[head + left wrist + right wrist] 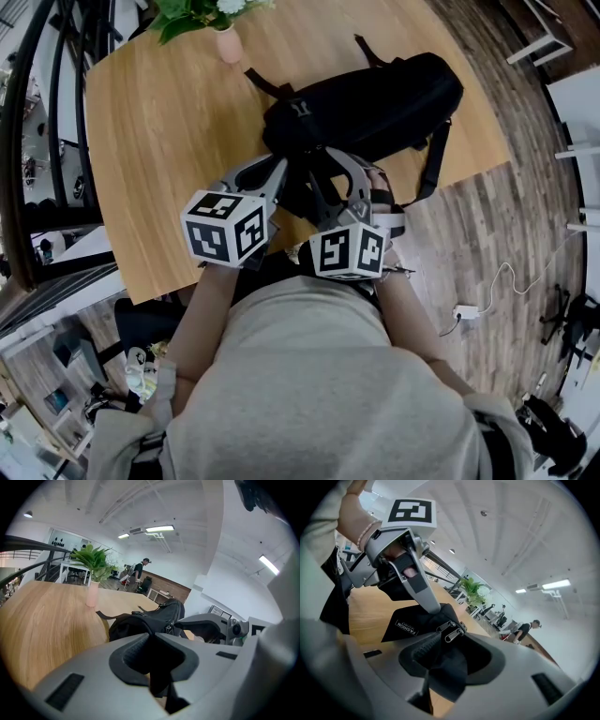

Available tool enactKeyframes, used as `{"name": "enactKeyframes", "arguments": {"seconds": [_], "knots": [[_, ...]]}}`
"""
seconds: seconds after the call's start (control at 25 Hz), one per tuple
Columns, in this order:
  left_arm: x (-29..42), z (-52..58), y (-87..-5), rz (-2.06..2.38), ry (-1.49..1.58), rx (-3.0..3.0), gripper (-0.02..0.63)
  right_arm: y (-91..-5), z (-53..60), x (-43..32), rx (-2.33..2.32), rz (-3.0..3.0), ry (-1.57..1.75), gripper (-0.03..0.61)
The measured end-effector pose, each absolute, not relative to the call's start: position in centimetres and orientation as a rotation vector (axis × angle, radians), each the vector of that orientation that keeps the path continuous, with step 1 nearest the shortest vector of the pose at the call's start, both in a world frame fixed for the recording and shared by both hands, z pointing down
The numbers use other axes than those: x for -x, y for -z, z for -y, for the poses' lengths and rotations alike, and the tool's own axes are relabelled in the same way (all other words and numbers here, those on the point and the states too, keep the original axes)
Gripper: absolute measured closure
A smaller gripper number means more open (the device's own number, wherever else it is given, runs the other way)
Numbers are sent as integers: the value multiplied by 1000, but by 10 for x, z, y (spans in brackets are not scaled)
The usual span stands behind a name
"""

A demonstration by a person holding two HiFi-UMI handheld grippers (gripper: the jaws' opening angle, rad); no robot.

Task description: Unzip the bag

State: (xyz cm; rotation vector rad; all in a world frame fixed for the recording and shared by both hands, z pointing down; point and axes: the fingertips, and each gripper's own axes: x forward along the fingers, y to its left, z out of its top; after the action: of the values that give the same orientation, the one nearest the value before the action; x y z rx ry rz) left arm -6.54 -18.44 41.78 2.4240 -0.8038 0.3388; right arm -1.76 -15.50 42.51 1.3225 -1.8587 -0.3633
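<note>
At table (pixel 169 122) near edge: left gripper (pixel 154 644) clamps bag (pixel 375 103) fabric; right gripper (pixel 440 648) jaws wide, fabric slack between; tips lost against bag in head view.

A light wooden desk (pixel 169 141) with rounded corners was set on a floor (pixel 506 225) laid with dark wood planks. A black railing (pixel 58 112) was seen along one side. A white adapter (pixel 466 311) with its cable was left on the floor. The white ceiling (pixel 187 508) was lit by strip lights (pixel 159 528).
</note>
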Motion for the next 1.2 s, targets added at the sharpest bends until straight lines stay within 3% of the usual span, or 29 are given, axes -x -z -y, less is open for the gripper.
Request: {"name": "enactKeyframes", "arguments": {"seconds": [1.0,1.2], "knots": [[65,186,-419,791,-314,-2420,565,-406,154,17,-1394,1881,407,486],[65,187,-419,790,-310,-2420,565,-403,155,13,-1454,1907,341,534]]}}
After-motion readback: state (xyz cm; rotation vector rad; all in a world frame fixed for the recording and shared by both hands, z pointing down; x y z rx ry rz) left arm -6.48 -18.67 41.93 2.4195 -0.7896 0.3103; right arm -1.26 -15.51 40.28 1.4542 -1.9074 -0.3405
